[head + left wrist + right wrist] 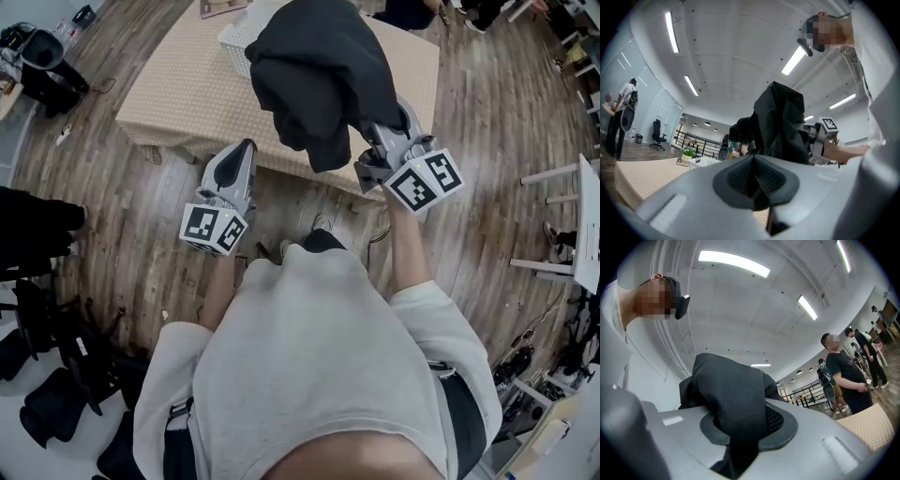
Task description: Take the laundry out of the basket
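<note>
A black garment (317,70) hangs bunched in the air over the beige-covered table (178,89), and my right gripper (380,131) is shut on it. In the right gripper view the black cloth (733,394) fills the space between the jaws and drapes over them. The white laundry basket (239,39) stands on the table behind the garment, mostly hidden by it. My left gripper (246,148) points up near the table's front edge, shut with nothing in it; its pads (754,180) meet. From the left gripper view the garment (780,124) hangs to the right, above the small far basket (704,162).
A person in a white shirt (319,375) holds both grippers. Black bags (37,234) lie on the wooden floor at left. A white rack (581,225) stands at right. Other people (846,371) stand in the room beyond the table.
</note>
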